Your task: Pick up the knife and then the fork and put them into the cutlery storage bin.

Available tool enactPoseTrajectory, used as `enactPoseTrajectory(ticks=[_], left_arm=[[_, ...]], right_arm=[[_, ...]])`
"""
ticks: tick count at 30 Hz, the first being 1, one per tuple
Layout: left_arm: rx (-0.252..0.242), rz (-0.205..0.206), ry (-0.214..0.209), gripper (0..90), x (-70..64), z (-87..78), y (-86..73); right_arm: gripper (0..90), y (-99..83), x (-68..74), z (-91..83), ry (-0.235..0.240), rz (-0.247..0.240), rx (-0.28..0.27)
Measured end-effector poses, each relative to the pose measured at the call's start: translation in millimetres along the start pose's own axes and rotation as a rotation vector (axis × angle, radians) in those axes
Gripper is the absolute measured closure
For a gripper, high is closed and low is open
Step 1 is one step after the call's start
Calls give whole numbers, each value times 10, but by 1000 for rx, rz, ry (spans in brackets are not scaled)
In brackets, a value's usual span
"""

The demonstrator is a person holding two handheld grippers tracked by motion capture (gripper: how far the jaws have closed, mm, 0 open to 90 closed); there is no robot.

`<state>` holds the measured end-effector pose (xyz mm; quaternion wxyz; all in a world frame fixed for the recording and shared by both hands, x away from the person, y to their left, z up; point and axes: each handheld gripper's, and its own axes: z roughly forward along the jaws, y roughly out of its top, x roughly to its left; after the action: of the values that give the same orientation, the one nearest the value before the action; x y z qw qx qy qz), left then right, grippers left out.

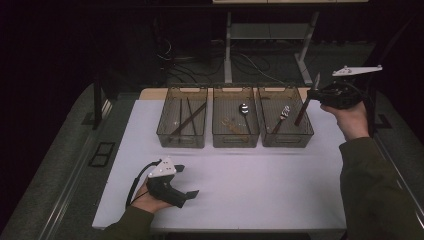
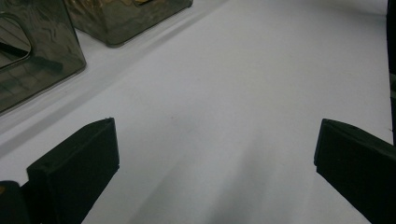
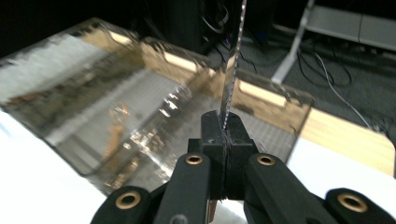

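- Right gripper (image 1: 314,93): jaws clamped tight on a knife (image 3: 232,65), serrated blade sticking up past the jaws, handle hanging down over the right bin (image 1: 285,132).
- Left gripper (image 1: 186,181): jaws spread wide, nothing between them, low over the white table (image 1: 260,185), near its front edge.

A table knife (image 1: 303,109) with a dark brown handle and a serrated steel blade (image 3: 232,70) is held steeply tilted above the right-hand bin (image 1: 285,122) of three smoky translucent bins at the far side of the table. Its handle end dips down toward the bin's right part; the blade tip points up and to the right
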<state>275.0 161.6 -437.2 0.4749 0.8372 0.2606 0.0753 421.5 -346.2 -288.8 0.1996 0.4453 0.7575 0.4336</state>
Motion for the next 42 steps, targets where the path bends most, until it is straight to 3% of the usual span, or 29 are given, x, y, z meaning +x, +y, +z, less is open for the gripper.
enactPoseTrajectory(ticks=[7, 13, 21, 42], left_arm=[[1, 4, -7, 0, -4, 8, -4], [11, 8, -4, 0, -7, 14, -4], [8, 8, -8, 0, -10, 12, -4], [12, 7, -13, 0, -8, 21, -3]], right_arm=[[894, -108, -119, 168, -54, -11, 125], [893, -177, -122, 213, -53, -21, 204], [893, -240, -89, 362, -35, -20, 270], [893, -237, -61, 762, -39, -18, 220]])
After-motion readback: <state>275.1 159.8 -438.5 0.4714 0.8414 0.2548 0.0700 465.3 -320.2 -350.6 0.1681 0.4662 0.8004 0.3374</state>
